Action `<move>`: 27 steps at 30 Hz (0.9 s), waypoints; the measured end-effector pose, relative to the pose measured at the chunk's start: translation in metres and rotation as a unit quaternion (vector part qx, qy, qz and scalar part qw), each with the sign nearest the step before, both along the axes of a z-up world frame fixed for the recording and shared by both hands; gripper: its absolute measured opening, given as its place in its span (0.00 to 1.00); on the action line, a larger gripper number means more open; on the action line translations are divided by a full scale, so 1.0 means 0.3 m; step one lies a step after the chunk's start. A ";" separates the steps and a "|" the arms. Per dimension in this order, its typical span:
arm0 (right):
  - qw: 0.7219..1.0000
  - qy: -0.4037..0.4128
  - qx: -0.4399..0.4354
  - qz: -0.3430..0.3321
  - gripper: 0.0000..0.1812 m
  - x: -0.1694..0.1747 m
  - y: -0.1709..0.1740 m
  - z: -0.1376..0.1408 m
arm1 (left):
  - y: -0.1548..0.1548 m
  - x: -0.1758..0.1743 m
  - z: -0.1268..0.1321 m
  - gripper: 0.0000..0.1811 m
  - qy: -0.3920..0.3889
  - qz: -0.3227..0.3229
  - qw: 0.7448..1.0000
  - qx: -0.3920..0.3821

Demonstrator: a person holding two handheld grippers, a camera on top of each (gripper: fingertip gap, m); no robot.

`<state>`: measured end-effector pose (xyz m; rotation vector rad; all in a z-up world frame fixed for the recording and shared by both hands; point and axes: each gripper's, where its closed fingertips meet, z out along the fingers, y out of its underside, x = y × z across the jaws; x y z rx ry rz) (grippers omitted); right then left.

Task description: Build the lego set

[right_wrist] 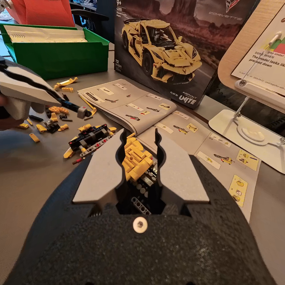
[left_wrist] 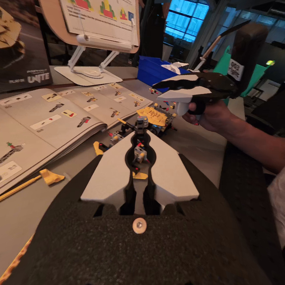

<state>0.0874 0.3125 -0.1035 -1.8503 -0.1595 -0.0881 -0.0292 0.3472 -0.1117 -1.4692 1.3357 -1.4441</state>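
Note:
My left gripper (left_wrist: 139, 133) is shut on a black beam with a grey connector (left_wrist: 141, 122) at its end and holds it above the table. It also shows at the left of the right wrist view (right_wrist: 61, 100), with the beam and connector (right_wrist: 83, 111) sticking out. My right gripper (right_wrist: 140, 132) is open and empty, hovering over a yellow car body section (right_wrist: 135, 160). In the left wrist view a hand holds the right gripper (left_wrist: 156, 92) above that yellow section (left_wrist: 151, 114). A black and grey chassis section (right_wrist: 91, 137) lies left of it.
The open instruction booklet (right_wrist: 138, 108) lies behind the parts. The set's box (right_wrist: 169, 46) and a white document stand (right_wrist: 246, 128) are at the back. A green bin (right_wrist: 58, 60) is back left, a blue bin (left_wrist: 151, 71) to the right. Loose yellow and black pieces (right_wrist: 54, 111) are scattered.

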 end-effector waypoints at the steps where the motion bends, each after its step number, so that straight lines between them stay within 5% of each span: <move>1: 1.000 -0.003 -0.002 -0.001 0.19 0.001 0.000 -0.003 | -0.027 -0.001 0.002 0.04 -0.001 -0.022 1.000 -0.003; 4: 1.000 -0.005 -0.003 -0.003 0.19 0.007 0.000 -0.005 | -0.181 -0.017 -0.020 0.04 0.015 -0.134 0.991 0.014; 9: 1.000 0.009 0.003 -0.005 0.19 0.020 -0.006 0.007 | -0.368 -0.045 -0.182 0.04 0.113 -0.241 0.952 0.149; 20: 1.000 -0.015 -0.003 0.017 0.19 -0.024 -0.006 0.006 | -0.405 -0.066 -0.329 0.04 0.220 -0.253 0.920 0.201; 24: 1.000 -0.014 -0.002 0.022 0.19 -0.036 -0.005 0.007 | -0.406 -0.080 -0.300 0.17 0.208 -0.251 0.927 0.186; 27: 1.000 -0.014 -0.001 0.023 0.19 -0.034 -0.003 0.005 | -0.264 -0.103 -0.191 0.17 0.176 -0.183 0.955 0.155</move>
